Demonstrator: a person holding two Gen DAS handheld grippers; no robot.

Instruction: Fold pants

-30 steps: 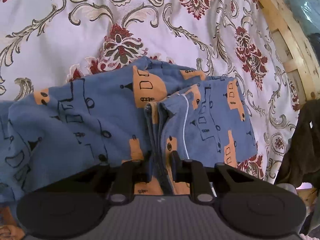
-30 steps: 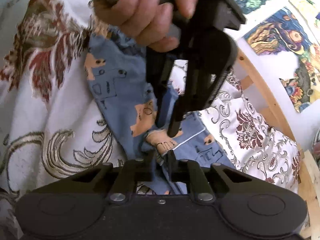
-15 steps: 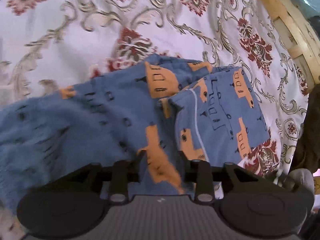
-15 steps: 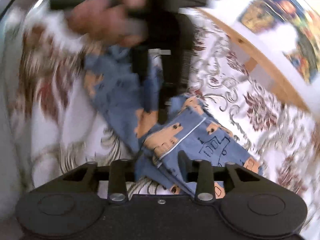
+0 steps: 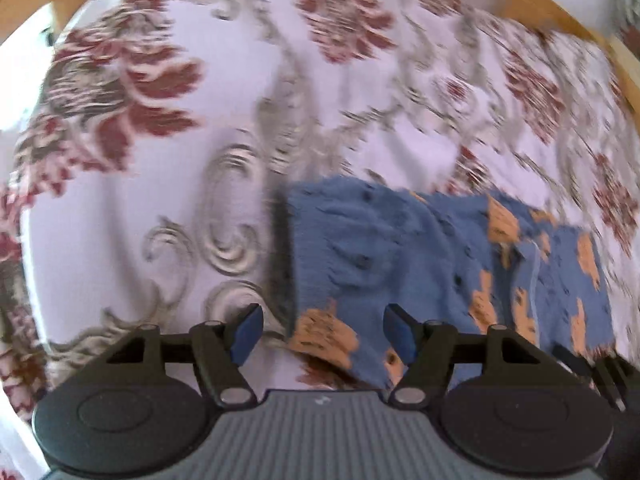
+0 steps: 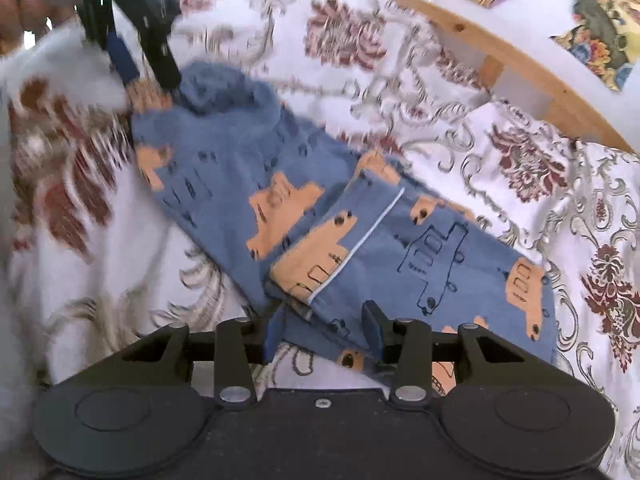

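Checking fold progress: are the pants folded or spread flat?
Folded: the pants lie doubled on the bedspread, a white-piped layer on top.

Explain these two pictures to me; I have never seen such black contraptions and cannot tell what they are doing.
No robot here: a person holds a hand-held tool in each hand, each with a fisheye camera looking along its two fingers. One picture is from the left tool, the other from the right tool. On a floral bedspread with a wooden frame lie blue pants with orange prints, partly folded. Both tools are open and hold nothing. In the right view, the left tool shows at top left, in the person's hand, by the far end of the pants.
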